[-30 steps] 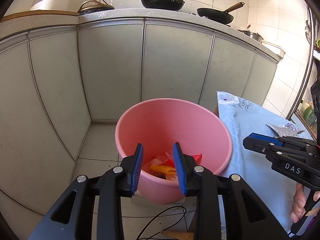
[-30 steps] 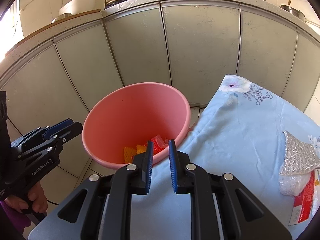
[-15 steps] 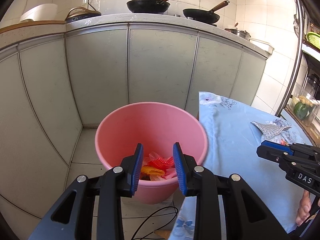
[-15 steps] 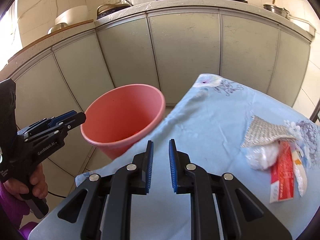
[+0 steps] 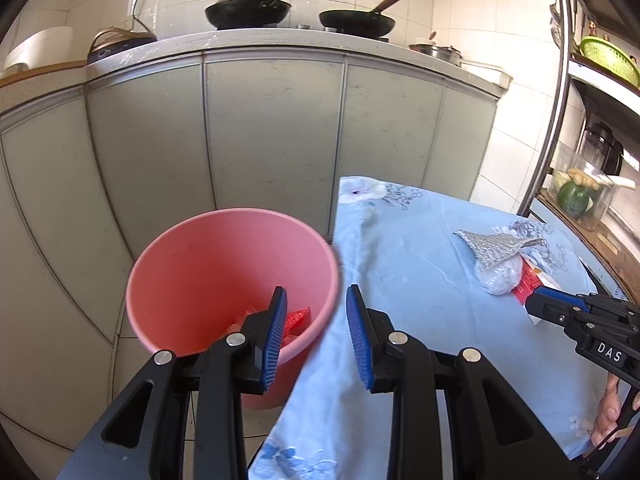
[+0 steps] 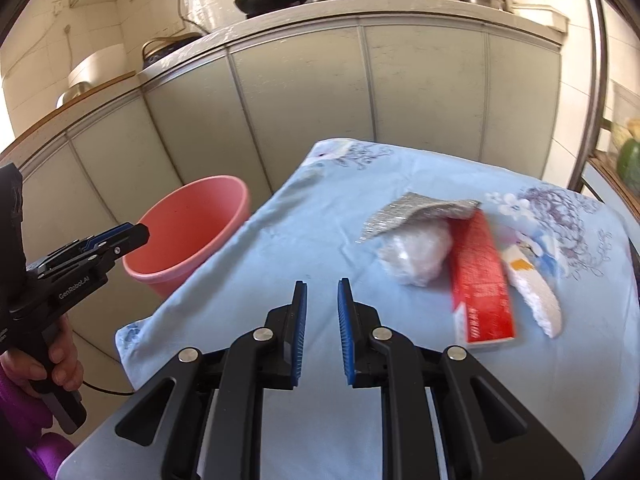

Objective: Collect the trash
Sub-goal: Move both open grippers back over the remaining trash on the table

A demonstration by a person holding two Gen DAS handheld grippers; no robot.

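Right gripper [image 6: 322, 314]: blue-padded jaws parted by a narrow gap, holding nothing; it hangs over bare blue cloth [image 6: 280, 248], pointing across the table.
Left gripper [image 5: 316, 334]: jaws set wider apart, also empty; it hangs at the table's edge, one pad over the pink bucket [image 5: 168, 264], the other over the cloth.
Trash on the table: a small heap lies ahead and to the right of the right gripper, near but not touching; a silver foil wrapper [image 6: 416, 212] lies over a crumpled clear plastic bag [image 6: 416, 256]; a red carton [image 6: 480, 276] lies beside it, its long axis running roughly away from the gripper; a white scrap [image 6: 536, 296] lies just right of that.
Nearer hand: the right, by my judgement; the left sits well apart from the heap.
Bucket: on the floor against the table's left edge; red and orange scraps [image 5: 296, 318] already inside.
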